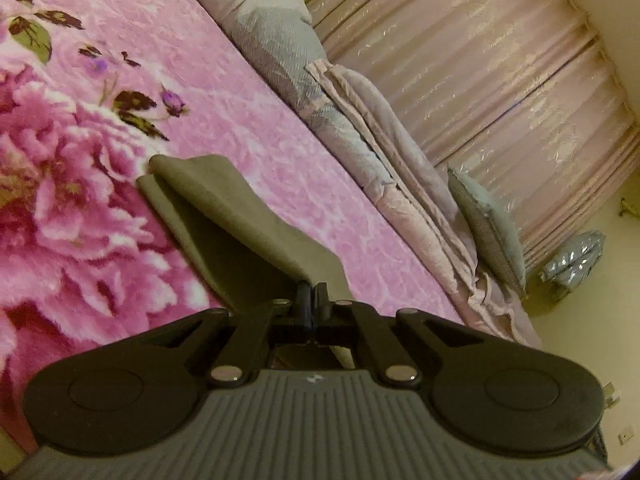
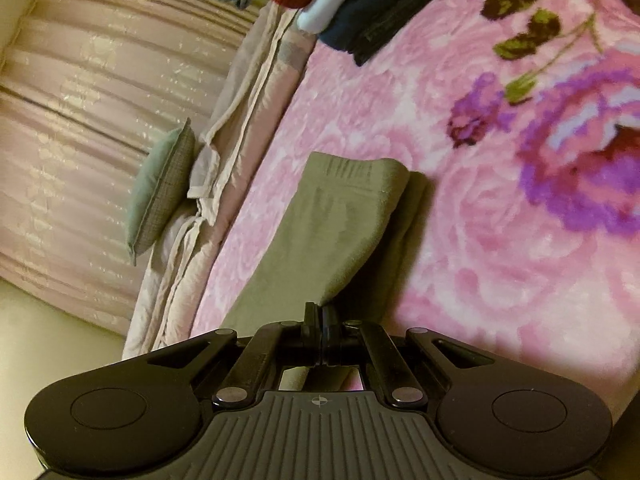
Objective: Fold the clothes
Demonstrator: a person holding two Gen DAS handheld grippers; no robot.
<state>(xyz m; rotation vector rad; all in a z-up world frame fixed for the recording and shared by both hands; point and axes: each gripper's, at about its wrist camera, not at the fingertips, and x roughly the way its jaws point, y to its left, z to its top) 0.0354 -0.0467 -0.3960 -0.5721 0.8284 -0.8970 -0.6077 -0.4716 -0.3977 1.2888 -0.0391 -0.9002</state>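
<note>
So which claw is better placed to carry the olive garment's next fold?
Neither clearly. Left claw and right claw are both shut on the near edge of the olive garment, lifted off the pink floral blanket. Probably both should move together.

- Left gripper [image 1: 311, 292]: low centre of its frame, fingers pressed together, pinching a cloth edge, pointing up-frame.
- Right gripper [image 2: 320, 314]: low centre of its frame, fingers likewise closed, clamping cloth.
</note>
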